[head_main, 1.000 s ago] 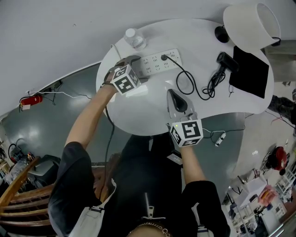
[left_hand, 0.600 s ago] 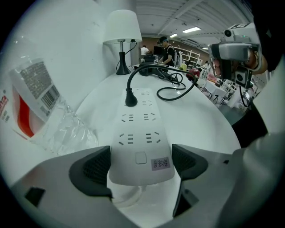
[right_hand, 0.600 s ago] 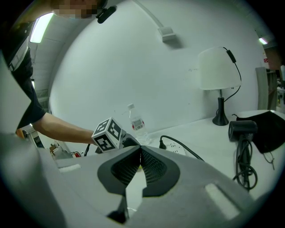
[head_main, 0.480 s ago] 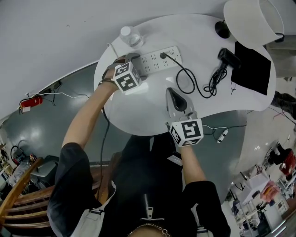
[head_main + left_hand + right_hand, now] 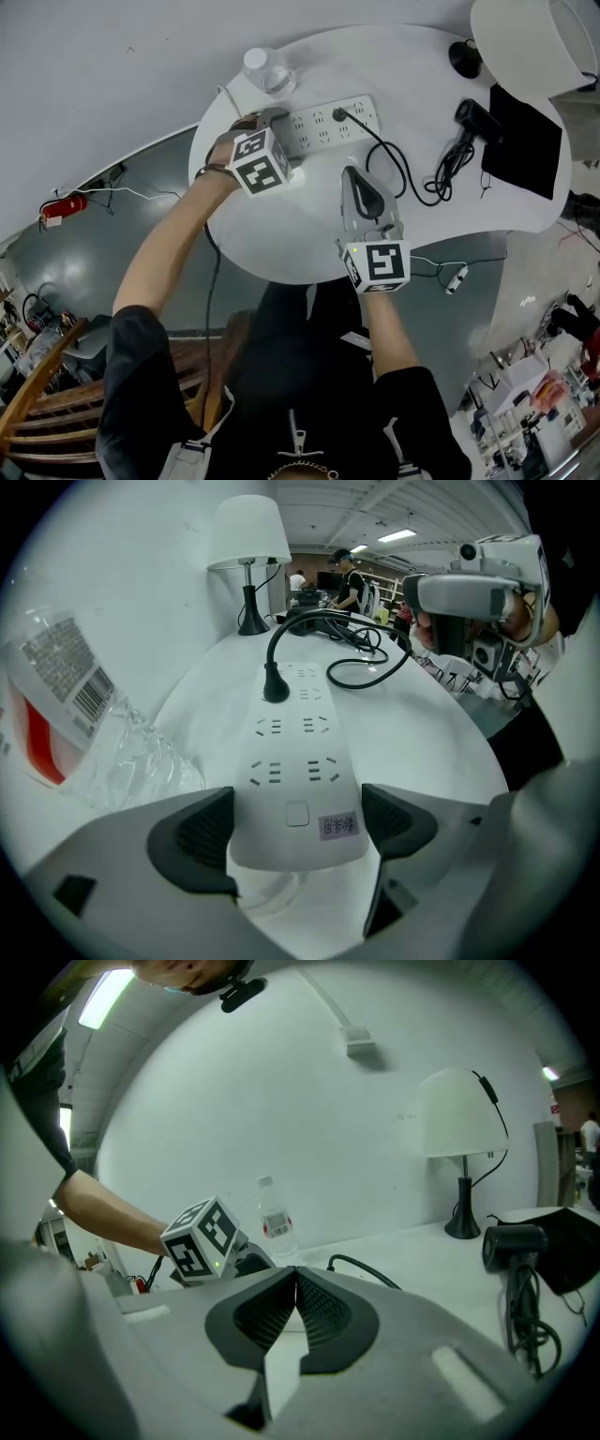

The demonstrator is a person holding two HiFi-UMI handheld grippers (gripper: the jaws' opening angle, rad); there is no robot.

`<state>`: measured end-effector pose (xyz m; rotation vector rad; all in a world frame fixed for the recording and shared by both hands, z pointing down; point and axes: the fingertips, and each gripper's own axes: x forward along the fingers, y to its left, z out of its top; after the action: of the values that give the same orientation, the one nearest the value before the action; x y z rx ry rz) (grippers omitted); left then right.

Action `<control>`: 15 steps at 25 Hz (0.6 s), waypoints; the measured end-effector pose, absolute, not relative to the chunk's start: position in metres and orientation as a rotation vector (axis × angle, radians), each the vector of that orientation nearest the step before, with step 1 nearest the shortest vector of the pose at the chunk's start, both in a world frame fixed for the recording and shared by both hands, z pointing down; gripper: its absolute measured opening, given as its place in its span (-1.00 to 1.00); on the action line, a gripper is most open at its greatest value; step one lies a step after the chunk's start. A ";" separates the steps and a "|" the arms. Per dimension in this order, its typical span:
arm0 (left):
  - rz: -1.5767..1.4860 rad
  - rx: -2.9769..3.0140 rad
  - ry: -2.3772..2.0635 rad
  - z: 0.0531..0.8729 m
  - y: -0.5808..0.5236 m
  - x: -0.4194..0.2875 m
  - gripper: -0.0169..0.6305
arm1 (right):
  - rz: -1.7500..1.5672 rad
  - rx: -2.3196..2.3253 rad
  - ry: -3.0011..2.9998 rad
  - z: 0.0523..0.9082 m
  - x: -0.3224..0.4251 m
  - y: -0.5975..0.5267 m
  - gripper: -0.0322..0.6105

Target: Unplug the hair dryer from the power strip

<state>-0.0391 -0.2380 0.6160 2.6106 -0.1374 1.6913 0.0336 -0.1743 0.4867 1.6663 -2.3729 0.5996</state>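
White table (image 5: 300, 225), clear bottle (image 5: 267, 71) (contents unclear), power strip (image 5: 323, 127)

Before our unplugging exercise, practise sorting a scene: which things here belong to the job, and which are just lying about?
Job: power strip, black plug, hair dryer, left gripper clamping the strip, shut right gripper.
Lying about: water bottle, lamp, black cloth.

The white power strip (image 5: 295, 761) is laid flat on the counter (image 5: 281, 234), its near end clamped between the jaws of the left tool (image 5: 296, 829). A black plug (image 5: 275, 692) is seated in a far socket. Its cord (image 5: 273, 653) is run to the black hair dryer (image 5: 475, 116), laid well right of the closed right tool (image 5: 356, 178).
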 end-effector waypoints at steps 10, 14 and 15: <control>1.725 2.588 -0.122 0.616 -0.235 -0.040 0.33 | 0.523 1.755 -2.327 0.519 0.045 -0.205 -0.88; 1.716 2.598 -0.126 0.617 -0.236 -0.038 0.33 | 0.471 1.774 -2.311 0.528 0.047 -0.216 -0.79; 1.720 2.597 -0.127 0.617 -0.237 -0.037 0.33 | 0.461 1.788 -2.310 0.530 0.048 -0.220 -0.72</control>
<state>-0.0374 -0.2374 0.6168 2.5975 -0.1269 1.7200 0.0482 -0.2201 0.5298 1.7881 -2.3099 0.4608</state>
